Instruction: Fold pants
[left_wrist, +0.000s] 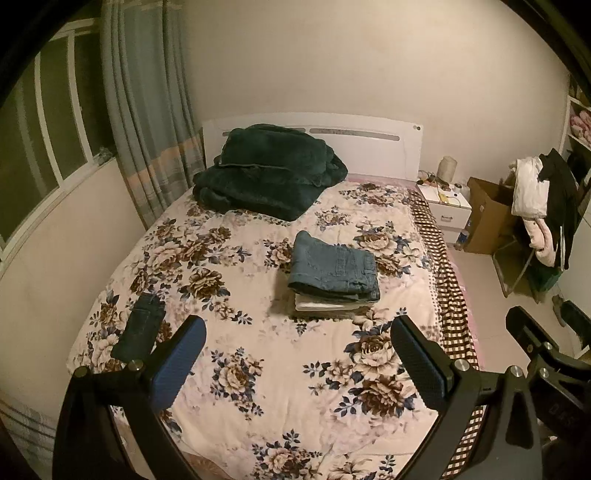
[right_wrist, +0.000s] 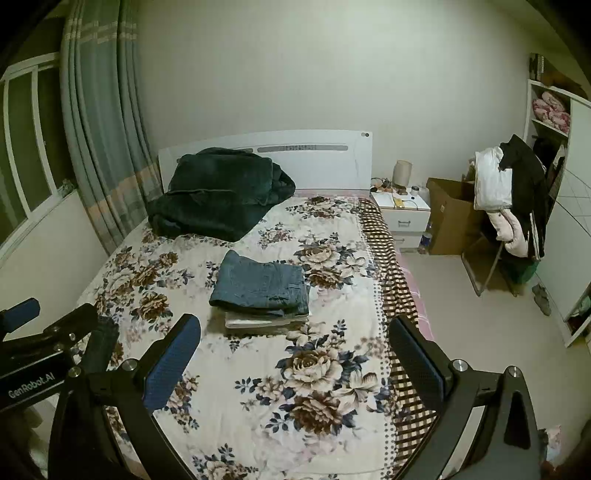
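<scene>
Floral bedding (left_wrist: 258, 369) covers a bed (right_wrist: 391, 280) that fills most of both views, with a white headboard (left_wrist: 376, 151) against a plain wall far ahead of the jaws. Both grippers hang over the near end of the bed, side by side.

Left gripper (left_wrist: 297, 363) has its jaws spread wide and holds nothing; only the floral cover shows between them. Ahead of the gap, slightly toward the right finger, folded jeans (left_wrist: 334, 267) lie on top of a stack (left_wrist: 325, 304) of folded pale clothes. Just beyond the left finger, dark pants (left_wrist: 140, 328) lie on the cover, partly hidden by that finger.

Right gripper (right_wrist: 293, 360) also has its jaws wide apart and empty. From its view the jeans (right_wrist: 260, 284) and the stack (right_wrist: 266, 321) sit ahead of the gap, nearer the left finger.

Far beyond both gaps, toward the left, a dark blanket (left_wrist: 266, 170) is heaped against the headboard. Off past the right fingers stand a nightstand (right_wrist: 404, 218), a box (right_wrist: 448, 221) and a chair (right_wrist: 517, 206) draped with clothes. Curtains (left_wrist: 147, 110) hang far to the left.
</scene>
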